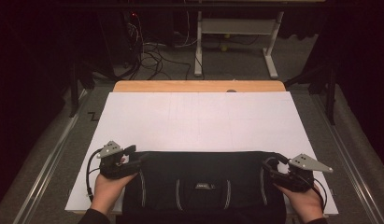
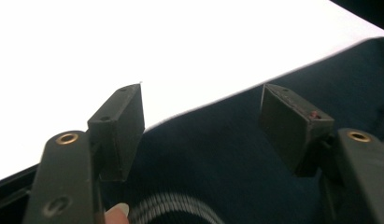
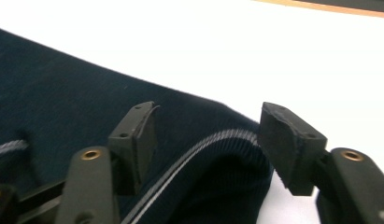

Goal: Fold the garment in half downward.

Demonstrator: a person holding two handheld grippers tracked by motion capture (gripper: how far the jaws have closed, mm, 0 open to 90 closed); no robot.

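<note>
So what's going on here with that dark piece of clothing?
A person stands at a table covered in white, a two-jaw gripper in each hand. The left gripper and the right gripper sit at opposite ends of a folded dark garment with pale stripes. Both sets of jaws stand open over the cloth, pinching nothing.

A lab: dark curtained surround; tangled cables [image 1: 150,58] on carpet; white-sheeted table [image 1: 199,116]; metal frame [image 1: 236,28] behind.

Your two handheld black grippers — the left gripper [image 1: 136,157] and the right gripper [image 1: 270,166] — each carry a grey three-cornered plate with dark screw dots, brass-ringed pivots, square black pads and a thin black trailing cable. You wear dark sleeves.
</note>
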